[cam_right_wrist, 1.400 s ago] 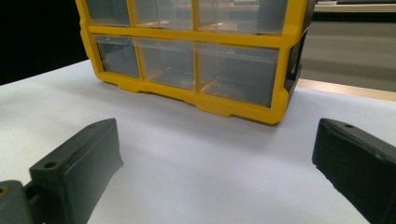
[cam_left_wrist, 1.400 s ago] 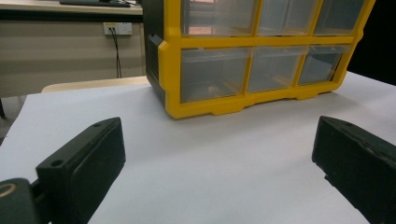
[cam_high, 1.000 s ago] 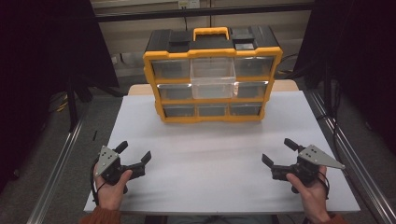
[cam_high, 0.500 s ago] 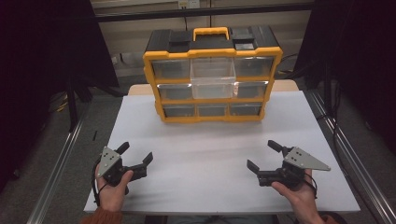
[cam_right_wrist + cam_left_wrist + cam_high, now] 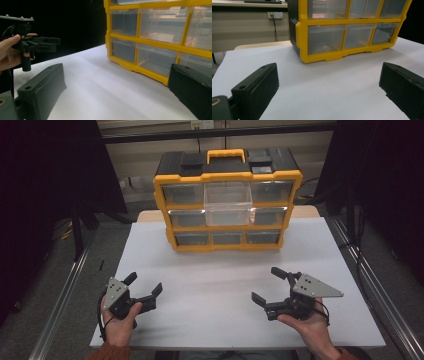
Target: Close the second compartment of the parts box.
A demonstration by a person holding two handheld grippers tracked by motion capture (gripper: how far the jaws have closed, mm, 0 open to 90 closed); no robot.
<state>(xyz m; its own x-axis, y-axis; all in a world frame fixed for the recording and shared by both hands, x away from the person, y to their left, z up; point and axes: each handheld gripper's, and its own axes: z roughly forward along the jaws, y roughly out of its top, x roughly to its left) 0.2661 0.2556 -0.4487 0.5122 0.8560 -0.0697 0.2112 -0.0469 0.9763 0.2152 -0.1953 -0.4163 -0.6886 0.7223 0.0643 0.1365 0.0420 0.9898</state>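
Note:
A yellow and black drawer cabinet (image 5: 227, 202) stands at the back of the white table (image 5: 220, 280), with clear drawers in three rows. Its top middle drawer (image 5: 228, 204) is pulled out toward me. My left gripper (image 5: 144, 286) hovers open at the front left, held by a hand, nothing between its jaws. My right gripper (image 5: 270, 285) is open at the front right, turned toward the left. In the left gripper view the cabinet (image 5: 347, 27) is ahead beyond the wide-apart jaws. In the right gripper view the cabinet (image 5: 160, 37) is at right and the left gripper (image 5: 51, 43) far left.
Metal rails (image 5: 60, 310) run along both sides of the table. A wall with a power socket (image 5: 274, 15) lies behind the cabinet. Dark curtains (image 5: 45, 180) flank the table. White tabletop stretches between the grippers and the cabinet.
My right gripper has shifted left and turned toward the table's middle. The left gripper has barely moved. Both stayed open.

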